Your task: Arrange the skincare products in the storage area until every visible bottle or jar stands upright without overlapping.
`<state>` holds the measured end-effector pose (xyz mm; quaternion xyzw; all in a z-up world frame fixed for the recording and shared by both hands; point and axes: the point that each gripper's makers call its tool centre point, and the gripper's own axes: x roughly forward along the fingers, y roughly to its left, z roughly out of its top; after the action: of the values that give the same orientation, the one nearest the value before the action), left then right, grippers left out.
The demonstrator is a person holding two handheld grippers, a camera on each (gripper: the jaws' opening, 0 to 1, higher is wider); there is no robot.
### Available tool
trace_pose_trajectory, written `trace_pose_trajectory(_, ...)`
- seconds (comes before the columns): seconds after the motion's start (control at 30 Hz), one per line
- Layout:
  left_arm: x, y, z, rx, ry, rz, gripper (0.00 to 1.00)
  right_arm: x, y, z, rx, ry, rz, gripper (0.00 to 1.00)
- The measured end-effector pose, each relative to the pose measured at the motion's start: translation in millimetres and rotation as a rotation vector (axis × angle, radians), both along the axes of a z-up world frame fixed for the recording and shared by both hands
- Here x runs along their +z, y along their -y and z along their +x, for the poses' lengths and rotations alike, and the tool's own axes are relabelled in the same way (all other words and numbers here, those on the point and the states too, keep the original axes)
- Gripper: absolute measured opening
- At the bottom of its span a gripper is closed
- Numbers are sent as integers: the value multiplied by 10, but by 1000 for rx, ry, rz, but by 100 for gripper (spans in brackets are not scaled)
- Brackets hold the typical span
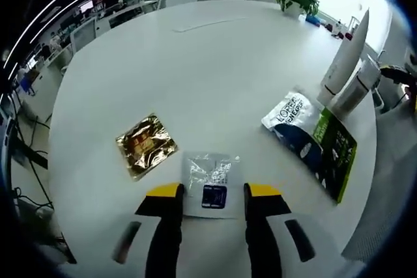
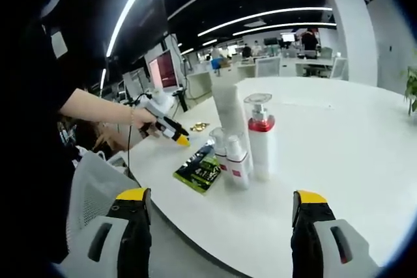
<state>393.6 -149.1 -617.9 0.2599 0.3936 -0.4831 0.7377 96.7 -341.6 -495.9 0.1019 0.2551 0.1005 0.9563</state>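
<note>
Upright bottles (image 2: 242, 138) crowd the table (image 2: 339, 154) edge; open tabletop spreads beyond.

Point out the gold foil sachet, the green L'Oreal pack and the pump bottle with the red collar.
Gold foil sachet (image 1: 146, 144), left gripper view, centre of the foil.
Green L'Oreal pack (image 1: 314, 141), left gripper view, middle of its face.
Red-collared pump bottle (image 2: 261, 144), right gripper view, white body.
</note>
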Motion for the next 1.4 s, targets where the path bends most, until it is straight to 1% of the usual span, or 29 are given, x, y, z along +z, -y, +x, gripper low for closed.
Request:
trace_pose_trajectory(0.1,3,-7,-11,-12,4,10,36,-3,3,-2,1,-1,-1,92)
trace_pose_trajectory(0.23,47,-9,-84,-55,10,31,36,-1,-4,-1,4,0,0,92)
trace_pose_trajectory(0.33,48,-16,-56,-67,13,30,36,6,-9,-1,4,2,-1,92)
trace_pose_trajectory(0.4,83,-16,-55,-80,14,26,36,7,-9,-3,5,3,-1,92)
trace_pose_trajectory(0.5,163,-4,-91,-114,16,20,36,16,-21,-3,9,6,-2,92)
trace_pose_trajectory(0.57,179,-3,-103,-155,29,28,36,20,-26,-1,11,8,-3,92)
trace_pose_trajectory(0.67,244,-3,-214,-227,35,31,36,30,-35,0,14,12,-6,92)
trace_pose_trajectory(0.77,299,8,-341,-282,29,35,37,38,-43,-1,17,16,-9,91)
trace_pose_trajectory(0.9,313,12,-540,-367,23,51,37,48,-57,0,25,21,-12,91)
trace_pose_trajectory(0.97,308,9,-649,-419,16,58,37,52,-62,1,28,24,-11,91)
trace_pose_trajectory(1.0,298,-8,-670,-437,11,68,37,53,-63,1,30,25,-12,91)
trace_pose_trajectory(1.13,276,-31,-786,-491,-5,71,37,55,-72,-3,39,28,-16,91)
trace_pose_trajectory(1.23,248,-69,-901,-550,0,94,37,61,-85,-4,44,30,-18,91)
trace_pose_trajectory(1.3,218,-93,-889,-566,-5,106,37,64,-91,-4,47,32,-21,91)
trace_pose_trajectory(1.4,206,-83,-999,-597,-3,122,36,66,-99,-5,52,32,-21,91)
